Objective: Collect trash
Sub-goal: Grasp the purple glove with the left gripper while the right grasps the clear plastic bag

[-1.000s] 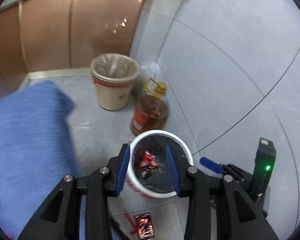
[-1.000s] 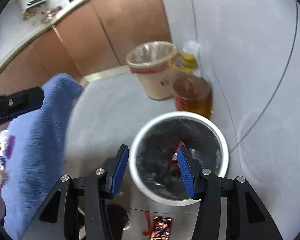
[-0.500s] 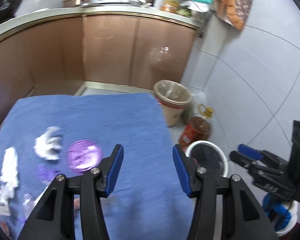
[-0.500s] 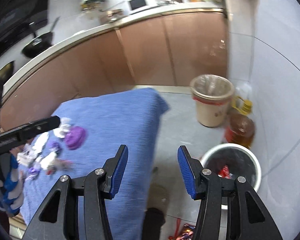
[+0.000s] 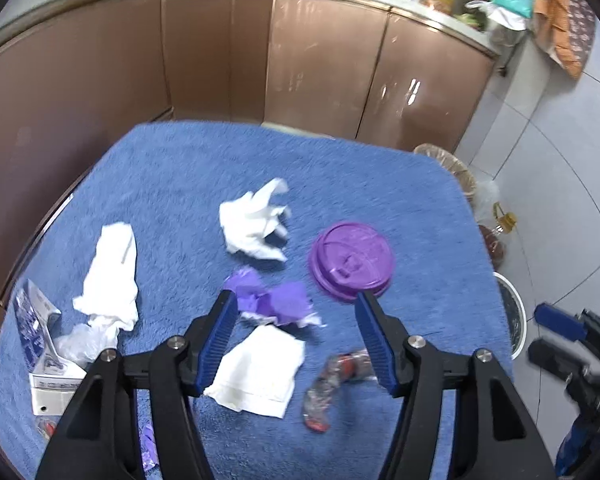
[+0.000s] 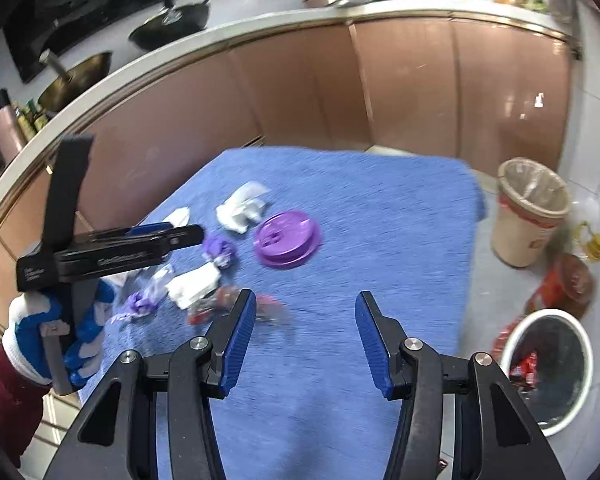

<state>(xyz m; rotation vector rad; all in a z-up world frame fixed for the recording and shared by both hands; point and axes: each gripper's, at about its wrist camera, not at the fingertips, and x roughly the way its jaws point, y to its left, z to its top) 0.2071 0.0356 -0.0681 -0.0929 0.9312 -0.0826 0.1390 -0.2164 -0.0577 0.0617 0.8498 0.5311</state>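
Observation:
Trash lies on a blue towel-covered table (image 5: 380, 184): a purple cup lid (image 5: 351, 260), crumpled white tissues (image 5: 256, 222) (image 5: 110, 276), a purple wrapper (image 5: 274, 300), a flat white napkin (image 5: 260, 372), a clear plastic wrapper (image 5: 336, 380) and a packet (image 5: 40, 344). My left gripper (image 5: 296, 340) is open and empty above the purple wrapper and napkin. My right gripper (image 6: 304, 340) is open and empty over the table's near side. The white-rimmed trash bin (image 6: 552, 368) stands on the floor at the right and holds red wrappers. The lid also shows in the right wrist view (image 6: 286, 238).
A beige bin with a liner (image 6: 530, 212) and an oil bottle (image 6: 568, 284) stand on the floor beyond the white bin. Brown cabinets (image 5: 320, 60) run behind the table. The left gripper shows in the right wrist view (image 6: 112, 248), in a gloved hand.
Both grippers have swung away from the white bin on the floor and up over the table. The trash on the towel has come into close view. Both stayed open.

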